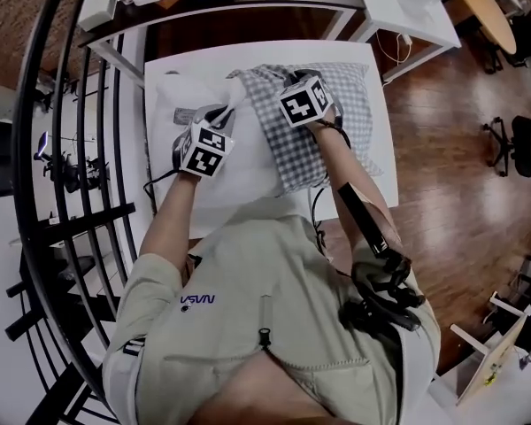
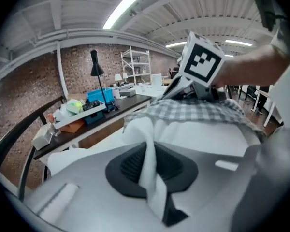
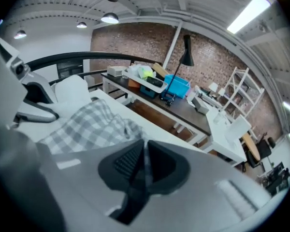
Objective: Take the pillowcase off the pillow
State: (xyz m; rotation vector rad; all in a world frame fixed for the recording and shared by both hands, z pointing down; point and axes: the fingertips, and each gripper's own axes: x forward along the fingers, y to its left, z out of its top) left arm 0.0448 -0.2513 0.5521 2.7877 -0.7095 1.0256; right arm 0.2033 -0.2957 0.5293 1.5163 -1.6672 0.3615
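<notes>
On the white surface in front of the person, the pillow lies with the checked pillowcase covering only its right part. From this the stripping step is judged to be in hand and roughly half done. The left gripper has its jaws narrowed on a fold of the white pillow, which is pinched between the dark pads. The right gripper has its jaws closed on an edge of the checked cloth (only a thin layer is seen between the pads). The two grippers are near each other, at the border where white cloth meets checked cloth.

For the next move, it is judged that the two holds must be drawn apart: the pillow kept back at the left, the pillowcase pulled off to the right, with both pinches kept firm. The thin hold on the pillowcase could slip if it is pulled too sharply.

Behind the surface a dark desk is seen, with a blue box on it and a black lamp by it, well apart from the work. A black railing runs at the left. Nothing is seen standing in the way at the right, but the edge of the surface is near there, so the pillowcase may come to hang over it.
</notes>
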